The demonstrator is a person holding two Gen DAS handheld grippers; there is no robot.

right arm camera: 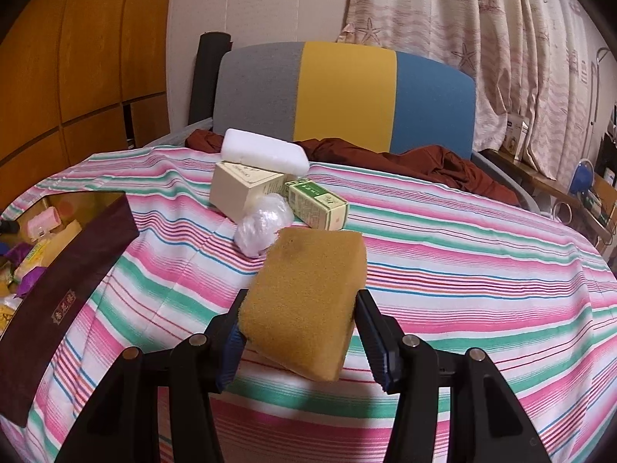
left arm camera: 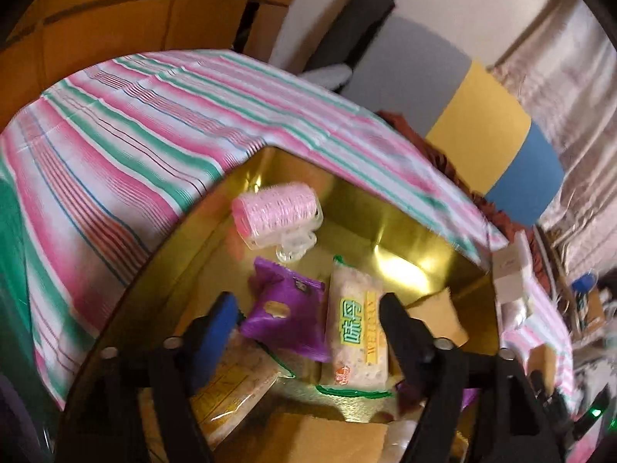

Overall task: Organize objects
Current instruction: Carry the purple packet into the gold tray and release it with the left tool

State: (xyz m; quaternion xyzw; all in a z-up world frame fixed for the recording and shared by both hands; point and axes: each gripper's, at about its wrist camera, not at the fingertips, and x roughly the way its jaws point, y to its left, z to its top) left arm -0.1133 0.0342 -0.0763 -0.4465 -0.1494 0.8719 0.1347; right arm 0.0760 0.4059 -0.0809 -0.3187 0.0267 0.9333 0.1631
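My right gripper is shut on a tan sponge and holds it above the striped tablecloth. My left gripper is open and empty, hovering over a gold-lined box. In the box lie a pink hair roller, a purple snack packet, a cream snack bar with green lettering and another sponge. In the right wrist view the box shows at the far left with its dark maroon wall.
Behind the held sponge lie a crumpled plastic bag, a cream carton, a green and white carton and a white block. A grey, yellow and blue chair back and brown cloth stand beyond the table.
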